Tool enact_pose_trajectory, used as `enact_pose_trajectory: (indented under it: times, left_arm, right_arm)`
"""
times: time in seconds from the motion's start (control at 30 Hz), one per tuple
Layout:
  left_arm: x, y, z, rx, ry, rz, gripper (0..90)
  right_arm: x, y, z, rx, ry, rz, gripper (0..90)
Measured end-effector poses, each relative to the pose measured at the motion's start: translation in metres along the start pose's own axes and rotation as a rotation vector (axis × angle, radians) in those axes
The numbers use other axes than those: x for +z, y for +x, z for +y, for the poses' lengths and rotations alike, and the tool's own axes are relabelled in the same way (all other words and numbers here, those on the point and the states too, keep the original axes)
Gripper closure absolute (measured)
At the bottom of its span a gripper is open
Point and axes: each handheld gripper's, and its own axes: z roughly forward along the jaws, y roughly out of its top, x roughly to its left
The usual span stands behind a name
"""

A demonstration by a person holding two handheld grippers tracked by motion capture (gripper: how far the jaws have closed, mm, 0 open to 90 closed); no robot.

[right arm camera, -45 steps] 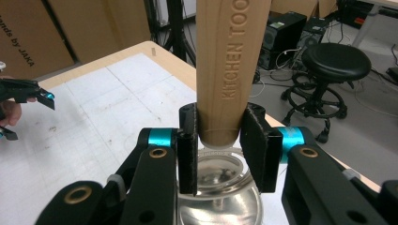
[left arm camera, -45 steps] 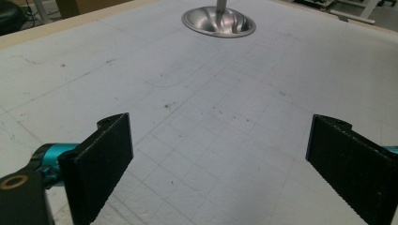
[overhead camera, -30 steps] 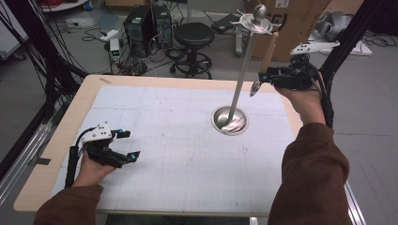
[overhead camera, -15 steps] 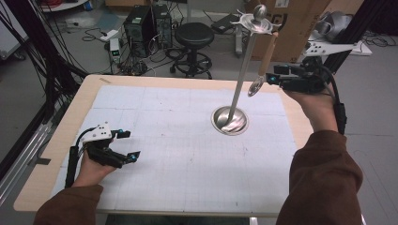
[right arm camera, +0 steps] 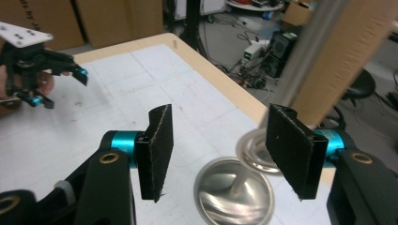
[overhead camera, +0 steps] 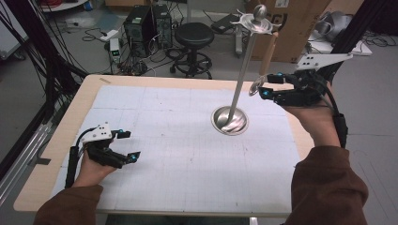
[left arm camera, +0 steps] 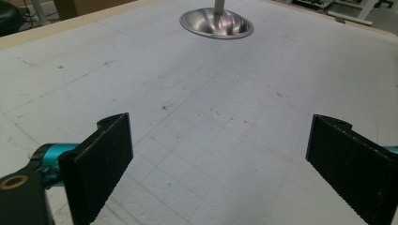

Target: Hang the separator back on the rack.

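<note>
A metal stand rises from a round base (overhead camera: 230,121) on the white gridded mat (overhead camera: 155,112), and its pole ends in a disc and ball (overhead camera: 256,18). A utensil with a tan handle (overhead camera: 269,52) seems to hang from the top. Its shiny round end (overhead camera: 256,88) sits just off the tips of my right gripper (overhead camera: 268,85). In the right gripper view the jaws (right arm camera: 223,136) have just been opening and nothing is between them. The shiny end (right arm camera: 253,157) lies beyond the right jaw, above the base (right arm camera: 233,194). My left gripper (overhead camera: 130,145) rests open on the mat, jaws (left arm camera: 218,154) wide apart.
The stand's base (left arm camera: 217,23) lies far ahead of the left gripper. The table's wooden edge (overhead camera: 305,140) runs close under the right hand. Beyond the table are a black stool (overhead camera: 193,35), computer cases, cables and cardboard boxes (overhead camera: 291,28).
The right gripper's jaws have spread wider and the hand has drawn back slightly toward the table's right edge, away from the hanging utensil. The left hand has stayed still.
</note>
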Motion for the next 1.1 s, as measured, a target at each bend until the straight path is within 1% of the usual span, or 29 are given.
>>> enact_pose_trajectory:
  times: [0.03, 0.13, 0.2, 0.27, 0.43, 0.47, 0.53, 0.67, 0.7, 0.8, 0.93, 1.0, 1.1]
  left_arm:
    - [0.000, 0.000, 0.000, 0.002, 0.000, 0.000, 8.2]
    - [-0.001, 0.000, 0.000, -0.004, -0.007, 0.000, 8.2]
    - [-0.001, 0.000, 0.000, -0.002, -0.009, 0.003, 8.2]
    - [-0.001, 0.000, 0.000, 0.000, -0.009, 0.002, 8.2]
    - [-0.001, 0.000, 0.000, -0.002, -0.010, -0.001, 8.2]
    - [-0.001, 0.000, 0.000, -0.003, -0.009, 0.001, 8.2]
    - [-0.001, 0.000, 0.000, -0.003, -0.010, 0.002, 8.2]
    - [-0.001, 0.000, 0.001, -0.003, -0.009, 0.000, 8.2]
    - [-0.001, 0.000, 0.000, -0.001, -0.007, 0.002, 8.2]
    - [-0.001, 0.000, 0.000, 0.000, -0.007, 0.000, 8.1]
    - [-0.001, 0.000, 0.000, -0.004, -0.011, 0.000, 8.1]
    - [-0.001, 0.000, 0.001, -0.004, -0.012, 0.001, 8.1]
    - [-0.001, 0.000, 0.001, 0.000, -0.007, 0.003, 8.1]
  right_arm:
    - [0.000, 0.004, 0.001, -0.002, -0.001, 0.006, 41.4]
    - [0.002, 0.012, 0.003, -0.033, -0.015, 0.017, 41.2]
    - [0.003, 0.016, 0.002, -0.032, -0.036, 0.036, 41.0]
    - [0.004, 0.020, -0.002, -0.038, -0.045, 0.042, 40.9]
    - [0.008, 0.028, -0.012, -0.034, -0.037, 0.059, 40.2]
    - [0.008, 0.030, -0.014, -0.039, -0.037, 0.055, 40.2]
    - [0.009, 0.032, -0.018, -0.043, -0.049, 0.072, 40.1]
    - [0.012, 0.038, -0.027, -0.039, -0.055, 0.078, 39.7]
    - [0.013, 0.040, -0.030, -0.031, -0.056, 0.082, 39.4]
    - [0.016, 0.045, -0.038, -0.031, -0.061, 0.087, 39.3]
    - [0.023, 0.048, -0.051, -0.016, -0.051, 0.088, 39.0]
    - [0.026, 0.050, -0.056, -0.014, -0.031, 0.086, 38.8]
    - [0.030, 0.052, -0.062, -0.009, -0.032, 0.088, 38.7]
